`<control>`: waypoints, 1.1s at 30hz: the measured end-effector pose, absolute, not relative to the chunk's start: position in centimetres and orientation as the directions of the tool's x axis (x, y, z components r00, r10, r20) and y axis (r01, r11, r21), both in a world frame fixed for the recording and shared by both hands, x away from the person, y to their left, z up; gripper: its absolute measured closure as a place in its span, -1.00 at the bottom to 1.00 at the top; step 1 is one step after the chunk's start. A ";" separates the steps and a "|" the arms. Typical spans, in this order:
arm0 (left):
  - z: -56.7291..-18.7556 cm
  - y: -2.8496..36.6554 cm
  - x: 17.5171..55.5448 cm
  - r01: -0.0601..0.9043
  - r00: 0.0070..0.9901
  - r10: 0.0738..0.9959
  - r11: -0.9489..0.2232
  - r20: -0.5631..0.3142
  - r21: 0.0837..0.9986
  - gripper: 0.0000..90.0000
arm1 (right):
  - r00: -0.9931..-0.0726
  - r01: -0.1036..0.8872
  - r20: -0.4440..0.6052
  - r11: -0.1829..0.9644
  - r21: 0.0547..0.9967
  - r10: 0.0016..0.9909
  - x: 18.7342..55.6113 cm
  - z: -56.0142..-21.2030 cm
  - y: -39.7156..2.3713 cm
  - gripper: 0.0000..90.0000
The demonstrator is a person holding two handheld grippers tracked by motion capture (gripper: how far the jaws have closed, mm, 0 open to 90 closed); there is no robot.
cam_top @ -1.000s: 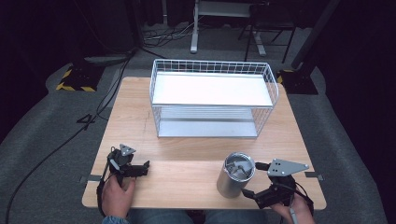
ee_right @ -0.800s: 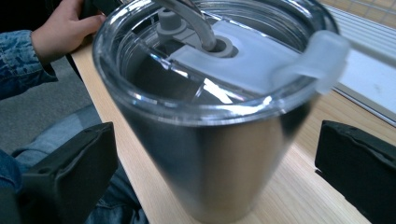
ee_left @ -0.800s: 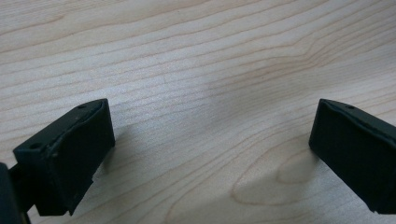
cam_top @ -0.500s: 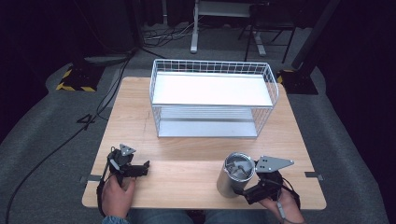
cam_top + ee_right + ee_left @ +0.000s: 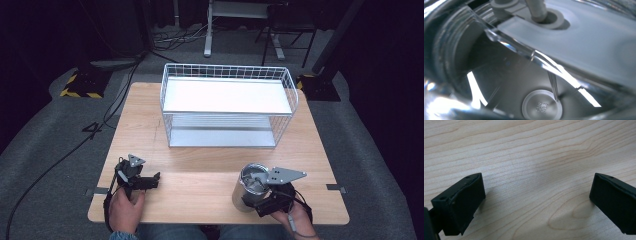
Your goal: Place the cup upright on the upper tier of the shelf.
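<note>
A steel tumbler [image 5: 250,190] stands upright near the table's front right edge. In the right gripper view I look down into the tumbler [image 5: 499,82], past a clear lid piece [image 5: 586,45] lying tilted across its mouth, to the round base. My right gripper [image 5: 265,199] presses against the tumbler's right side, with its grey plate over the rim. Its jaws are hidden, so whether they grip the tumbler is unclear. My left gripper [image 5: 154,180] rests at the front left of the table. In the left gripper view it [image 5: 536,195] stands open, jaws wide apart over bare wood.
A white wire basket [image 5: 225,131] with a white board on top takes up the back middle of the wooden table [image 5: 200,165]. Dark floor, cables and stand legs lie beyond the far edge.
My right gripper has slid left until it sits against the tumbler. The left gripper has stayed where it was.
</note>
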State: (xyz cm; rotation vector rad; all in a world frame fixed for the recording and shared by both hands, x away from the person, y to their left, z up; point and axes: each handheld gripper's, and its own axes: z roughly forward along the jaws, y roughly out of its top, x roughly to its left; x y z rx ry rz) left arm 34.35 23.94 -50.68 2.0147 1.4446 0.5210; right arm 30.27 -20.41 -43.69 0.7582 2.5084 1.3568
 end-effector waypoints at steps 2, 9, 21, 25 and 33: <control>-50.7 23.9 34.3 0.709 0.330 0.943 -0.226 -0.031 0.668 -0.99 | -0.851 0.348 0.082 0.440 0.828 0.519 30.3 -43.9 -20.4 -0.97; -50.7 23.9 34.3 0.709 0.330 0.943 -0.227 -0.030 0.668 -0.99 | -0.854 0.336 0.071 0.444 0.830 0.515 30.3 -44.0 -20.5 -0.96; -50.7 23.9 34.4 0.708 0.331 0.943 -0.228 -0.028 0.669 -0.99 | -0.855 0.326 0.054 0.453 0.830 0.516 30.2 -43.8 -20.4 -0.95; -50.7 23.9 34.4 0.708 0.331 0.943 -0.228 -0.028 0.668 -0.99 | -0.854 0.314 0.028 0.474 0.823 0.519 30.2 -43.4 -20.1 -0.93; -50.7 23.9 34.4 0.708 0.331 0.943 -0.228 -0.028 0.668 -0.99 | -0.850 0.341 0.047 0.478 0.809 0.525 30.6 -43.0 -19.9 -0.92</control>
